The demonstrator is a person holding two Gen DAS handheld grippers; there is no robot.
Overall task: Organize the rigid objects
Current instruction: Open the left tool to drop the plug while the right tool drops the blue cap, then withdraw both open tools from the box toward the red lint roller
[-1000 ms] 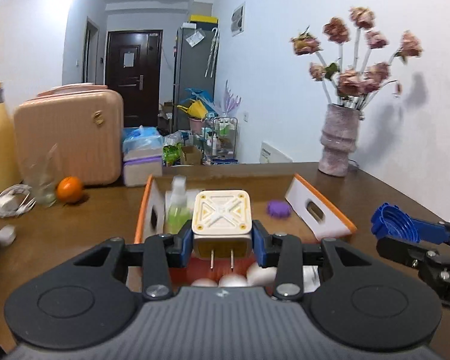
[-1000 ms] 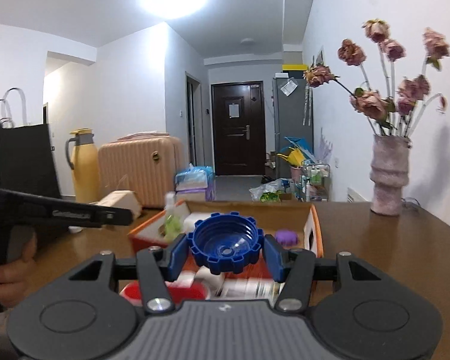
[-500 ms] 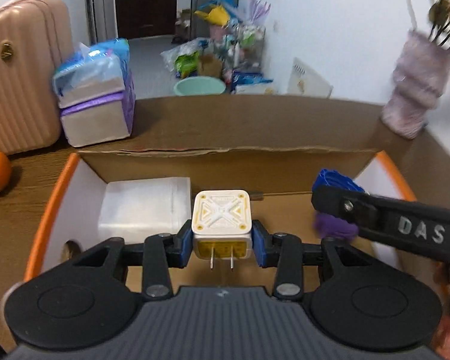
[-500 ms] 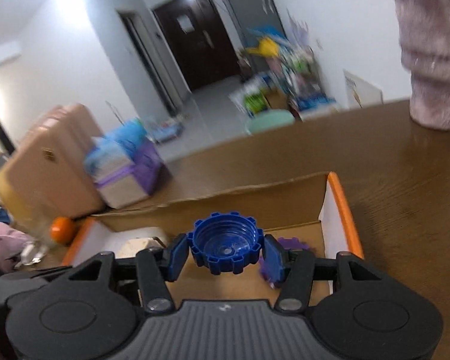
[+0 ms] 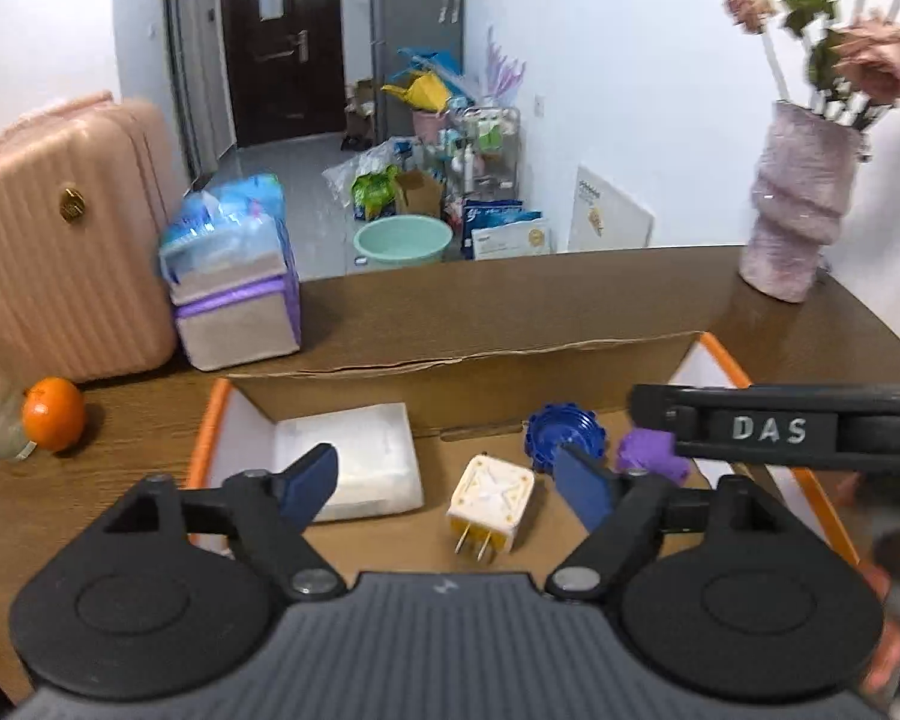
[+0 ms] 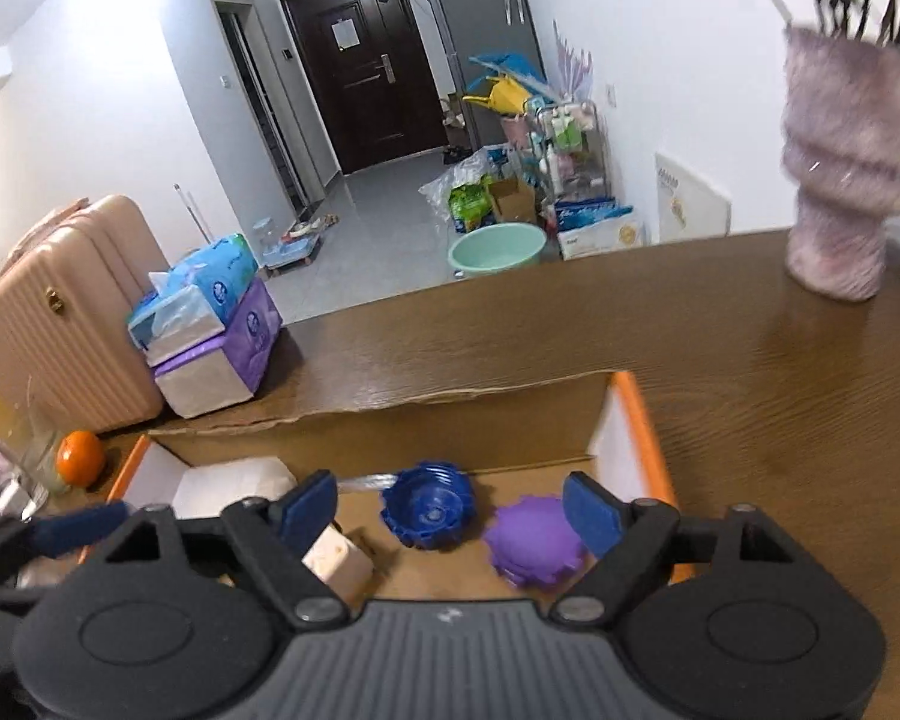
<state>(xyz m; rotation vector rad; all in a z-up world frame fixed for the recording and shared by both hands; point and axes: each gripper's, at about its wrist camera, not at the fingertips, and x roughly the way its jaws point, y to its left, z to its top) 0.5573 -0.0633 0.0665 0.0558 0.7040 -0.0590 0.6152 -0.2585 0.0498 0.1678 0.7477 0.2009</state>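
An open cardboard box [image 5: 462, 369] with orange-edged flaps sits on the wooden table. My left gripper [image 5: 447, 477] is open above it. A cream plug adapter [image 5: 491, 503] lies on the box floor between its fingers. A blue ribbed cap [image 5: 555, 433] and a purple cap [image 5: 651, 453] lie further right, and a white foam block [image 5: 348, 459] to the left. My right gripper [image 6: 450, 507] is open over the box [image 6: 390, 420]. The blue cap [image 6: 429, 504] lies loose between its fingers, the purple cap [image 6: 534, 540] beside it, the adapter [image 6: 339, 561] at lower left.
A pink vase of dried flowers [image 5: 801, 210] stands at the table's far right. Stacked tissue packs [image 5: 234, 282], a pink suitcase [image 5: 60, 240] and an orange [image 5: 53, 414] are to the left. The right gripper's body [image 5: 780, 426] crosses the box's right side.
Both grippers have opened. The plug adapter has dropped from the left gripper and the blue cap from the right gripper onto the box floor.
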